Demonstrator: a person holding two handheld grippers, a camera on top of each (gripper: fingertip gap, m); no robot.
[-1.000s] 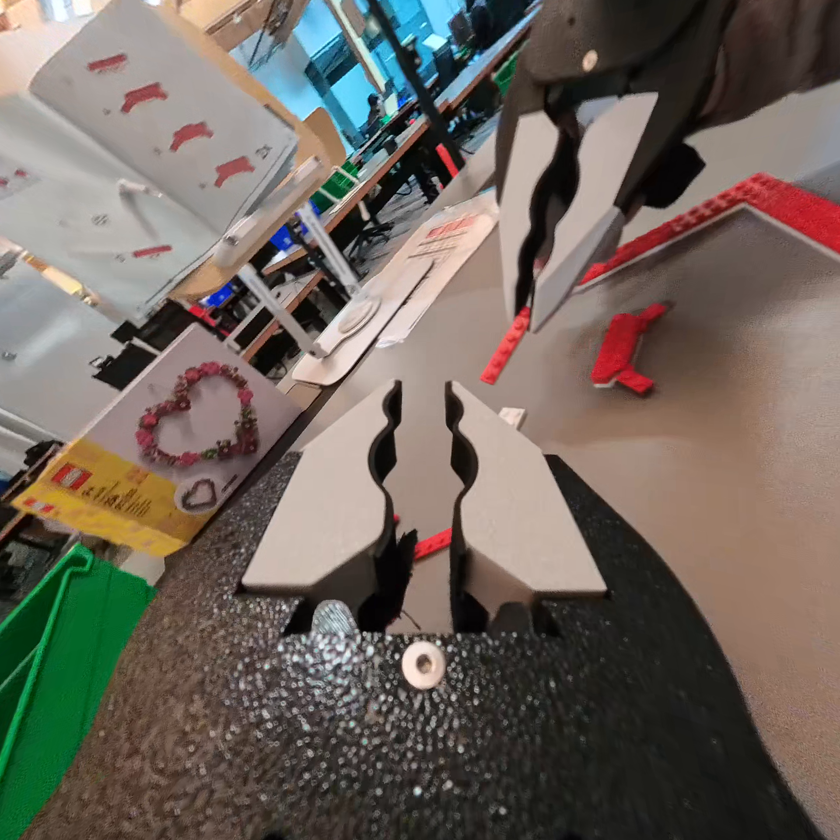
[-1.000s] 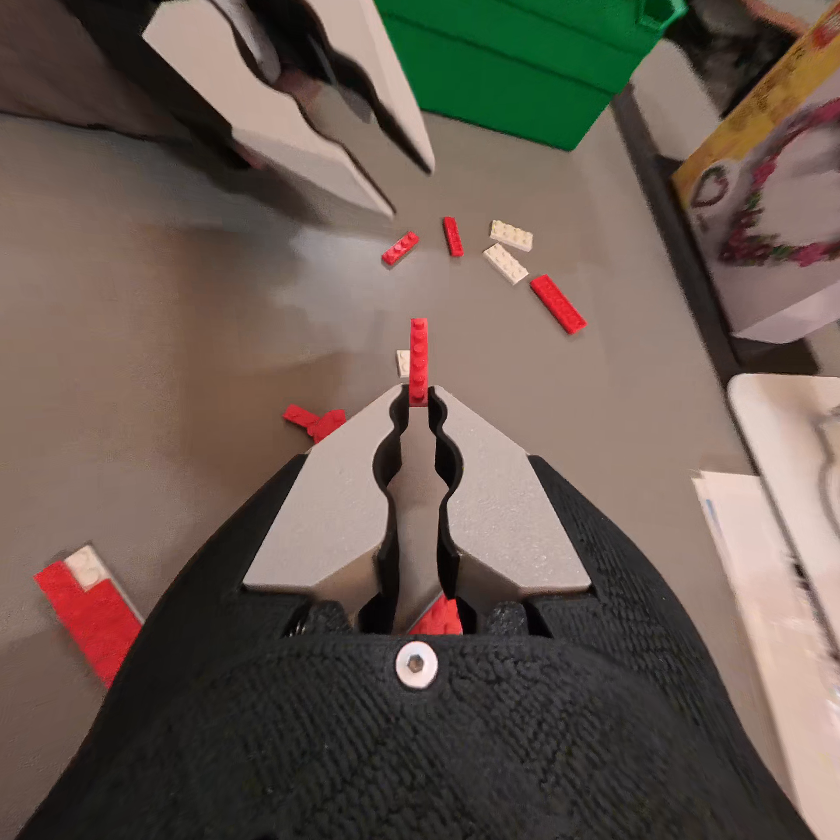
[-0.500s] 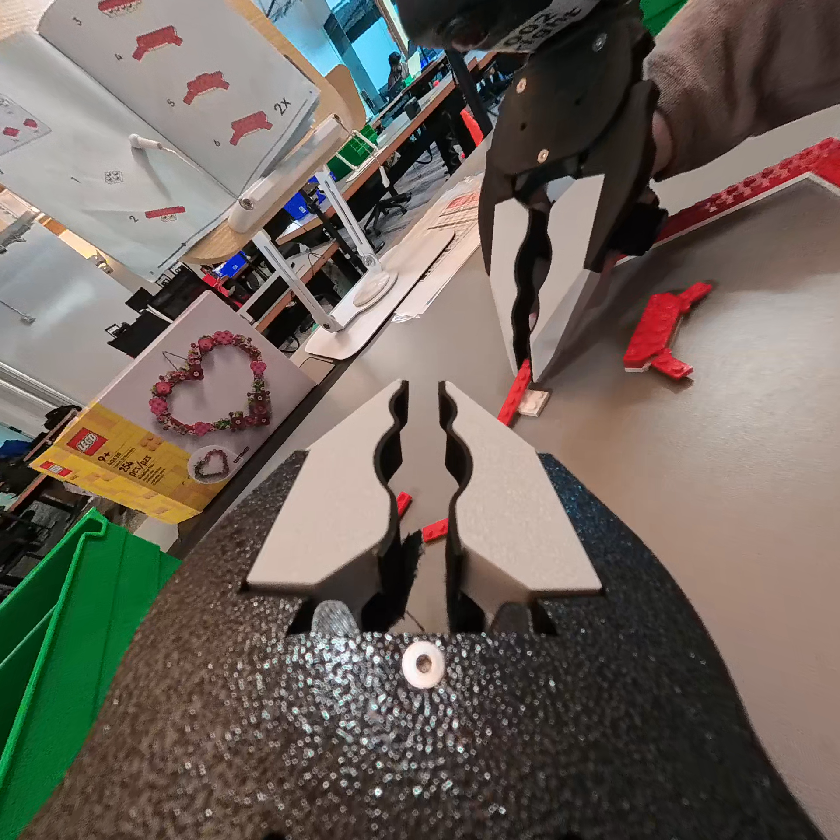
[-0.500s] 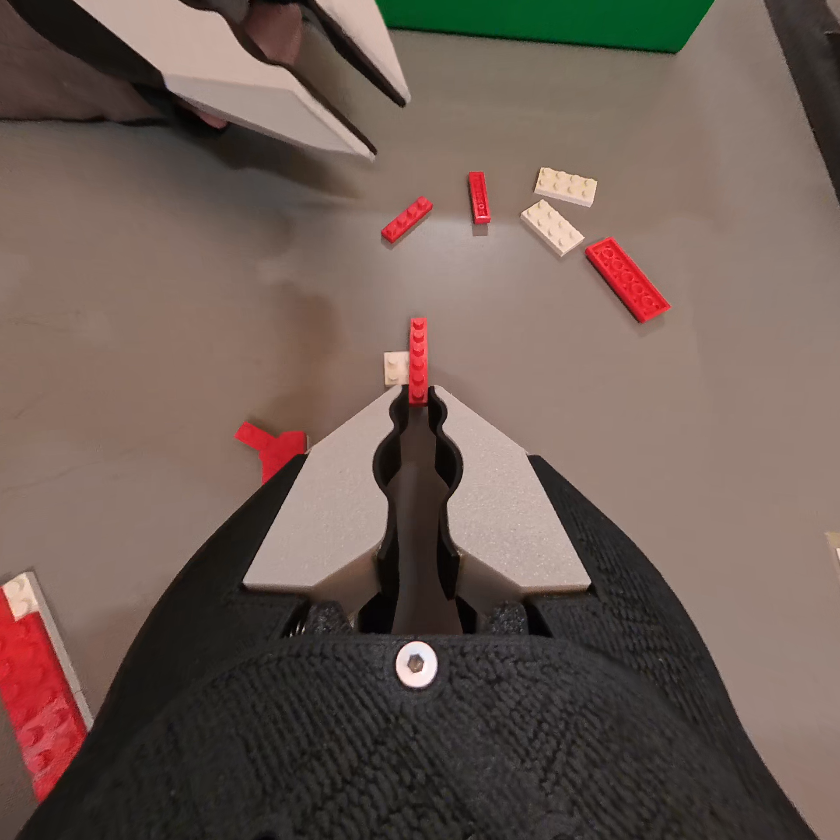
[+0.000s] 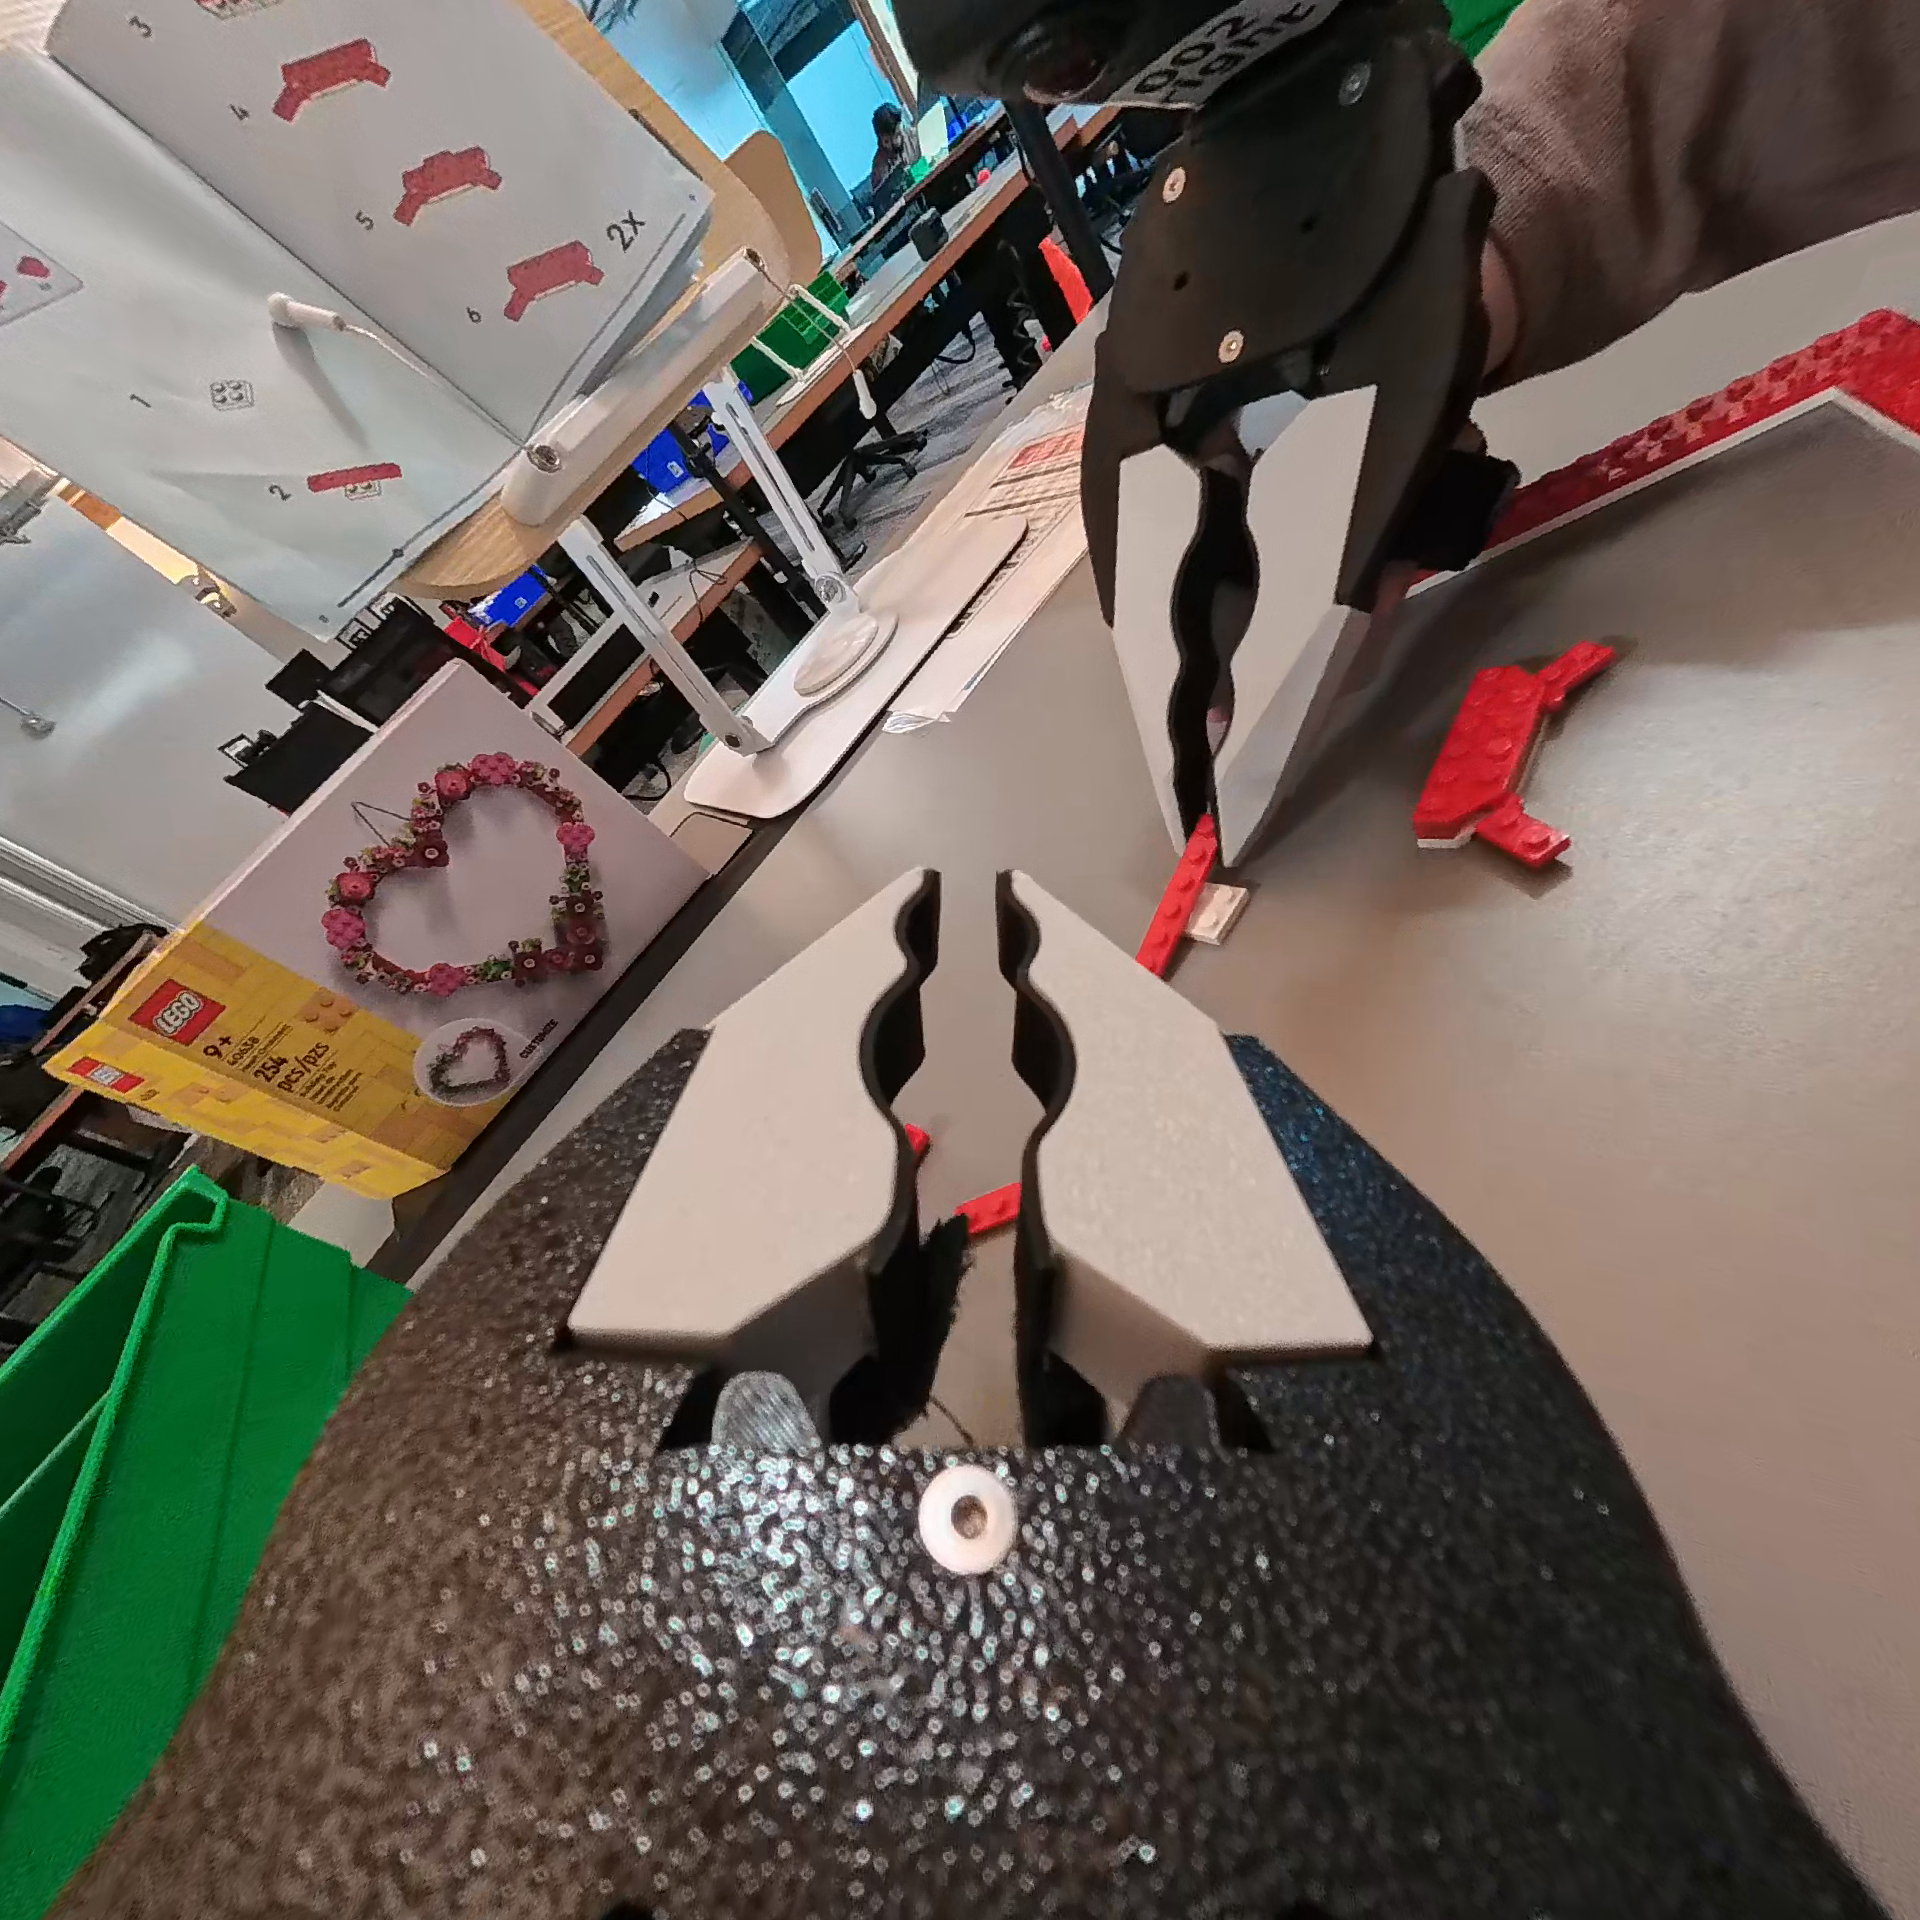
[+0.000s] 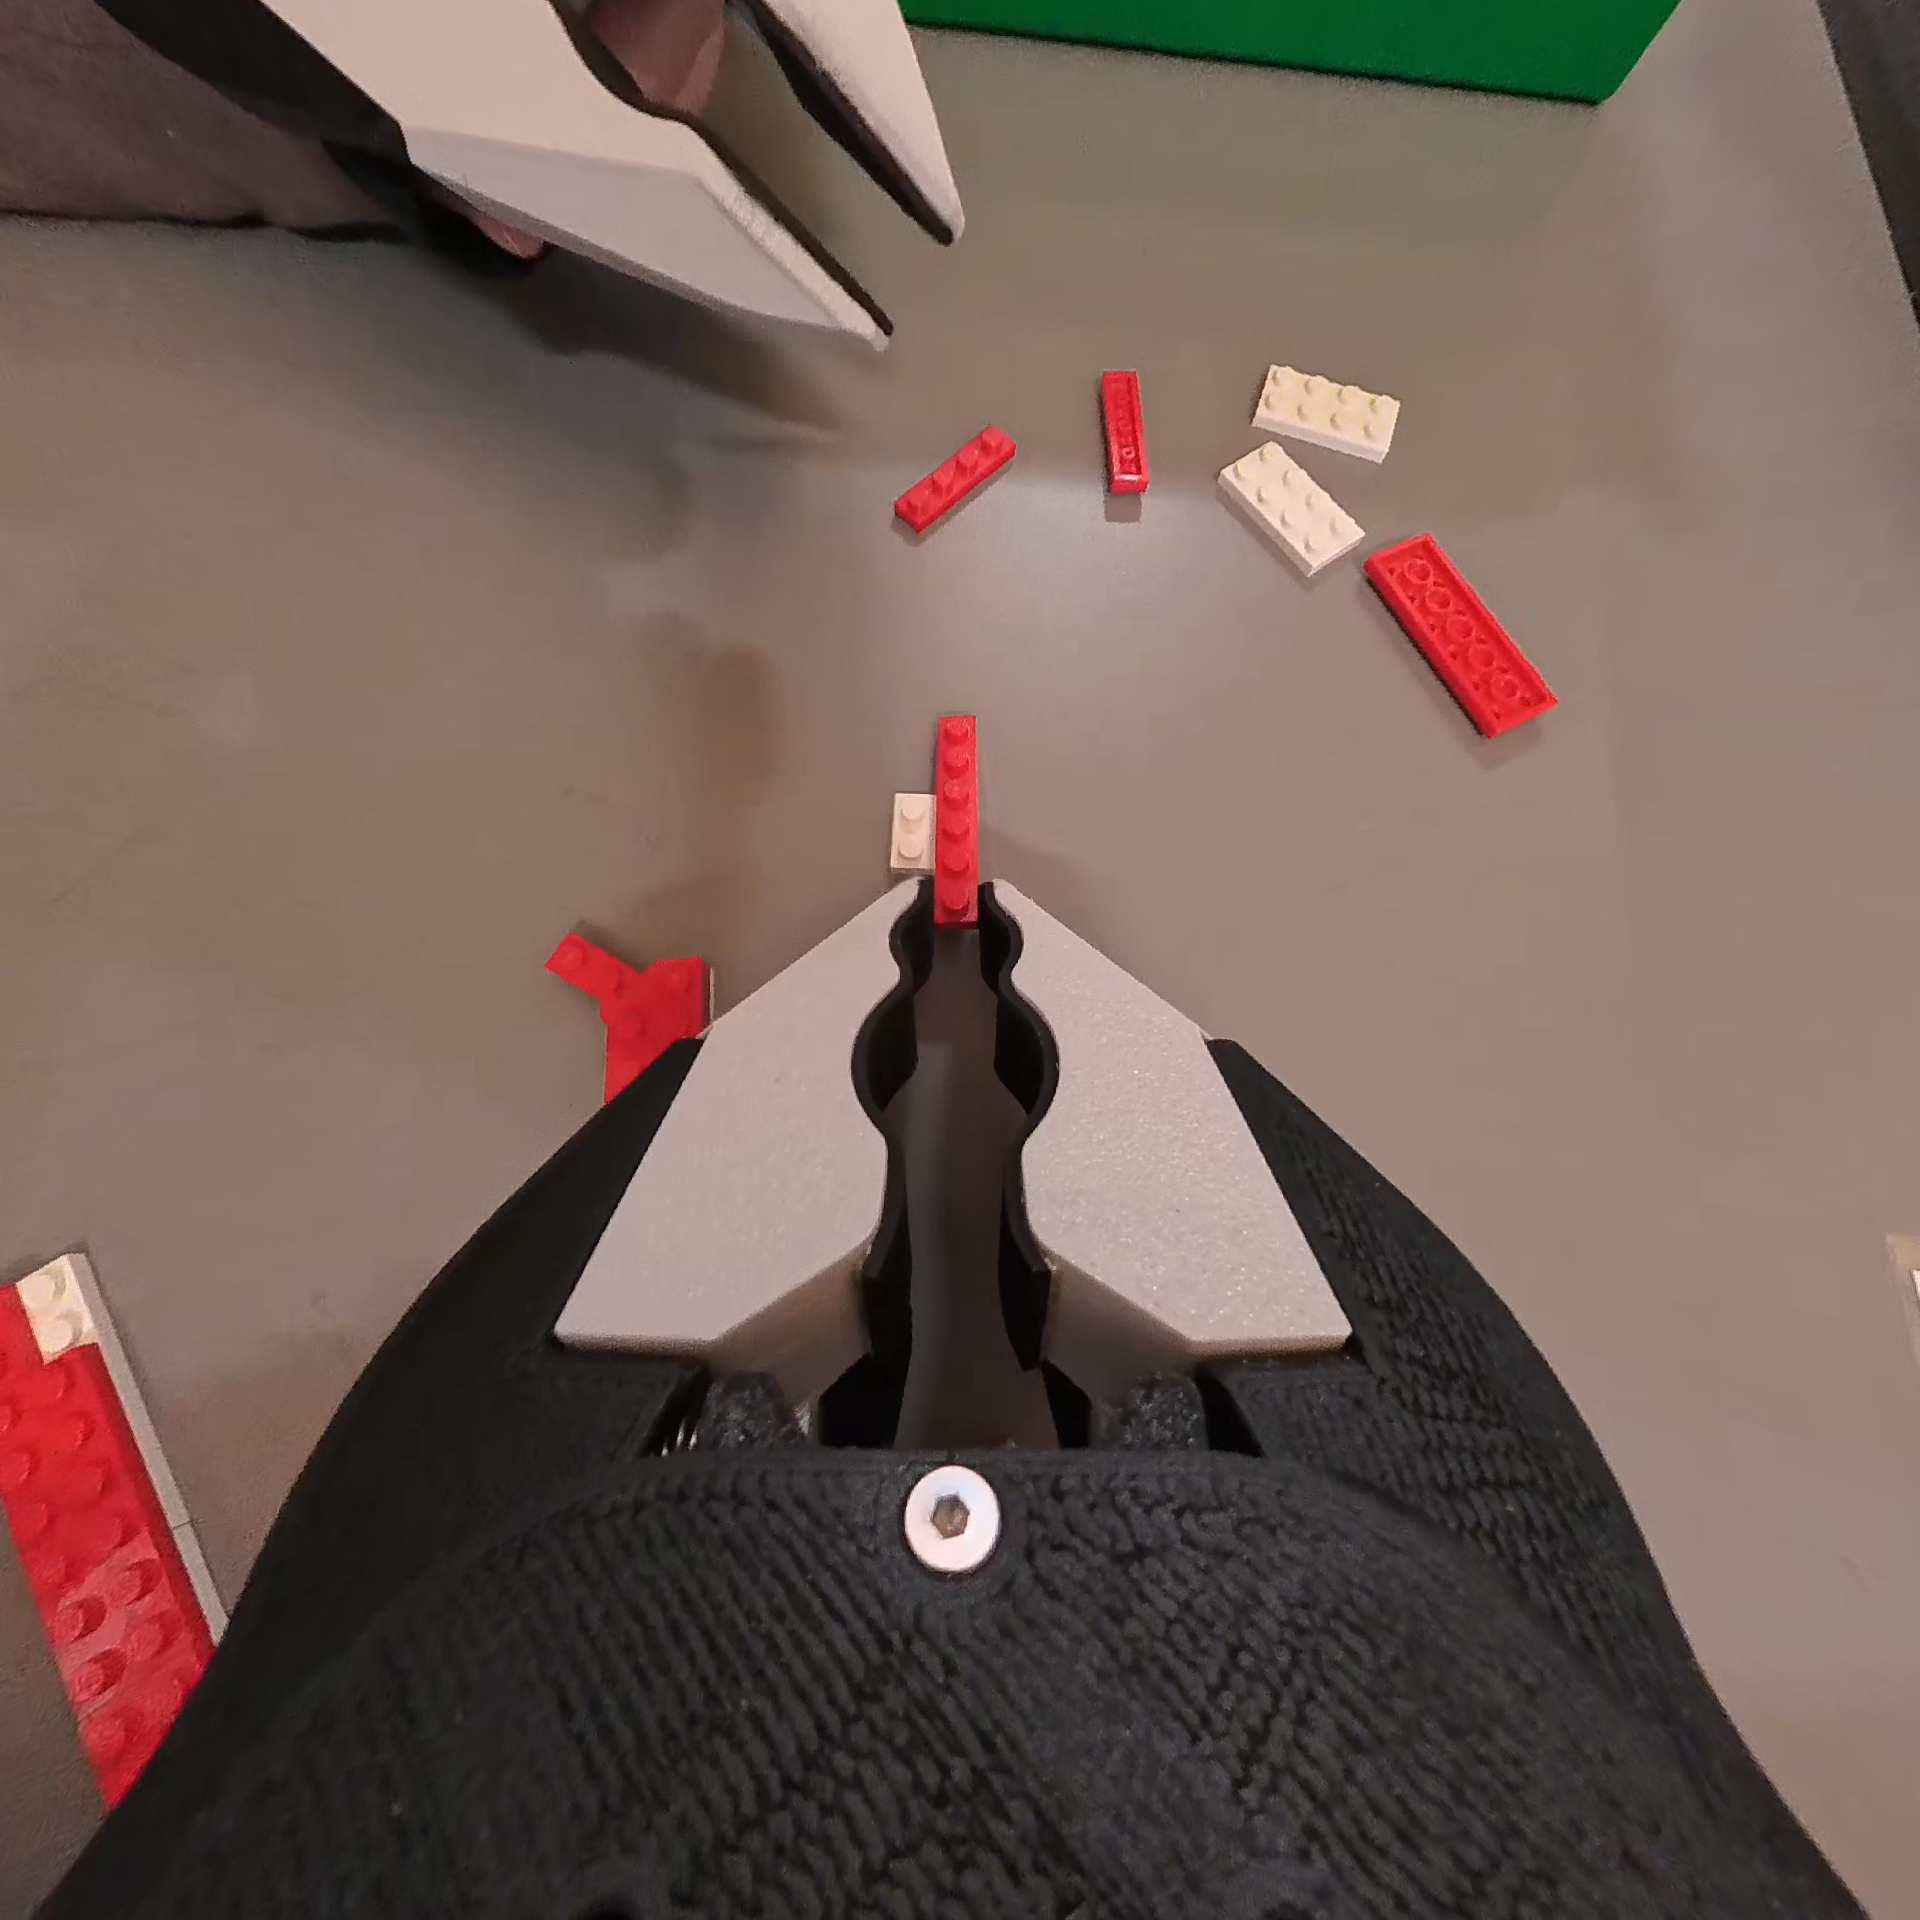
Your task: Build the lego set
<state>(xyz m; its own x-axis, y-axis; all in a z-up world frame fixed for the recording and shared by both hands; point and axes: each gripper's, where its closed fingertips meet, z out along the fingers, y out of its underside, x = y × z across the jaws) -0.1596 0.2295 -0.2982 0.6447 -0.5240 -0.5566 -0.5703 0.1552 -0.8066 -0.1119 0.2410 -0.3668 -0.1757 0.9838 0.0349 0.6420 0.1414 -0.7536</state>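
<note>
Red strip plate (image 6: 955,821) pinched at its near end between the right gripper (image 6: 954,896) tips.

Strip extends forward from the tips, low over the grey table (image 6: 416,675); a small white plate (image 6: 912,830) sits touching its left side. Left gripper (image 5: 968,891) hovers apart, jaws slightly spread, gripping nothing. Ahead of the strip lie two short red plates (image 6: 954,478), two white plates (image 6: 1288,506) and a wide red plate (image 6: 1459,634). A red angled assembly (image 6: 634,1003) lies left.

Right claw (image 5: 1205,831) pinches a long red plate (image 5: 1179,902) (small white plate (image 5: 1218,914) beside it).
</note>
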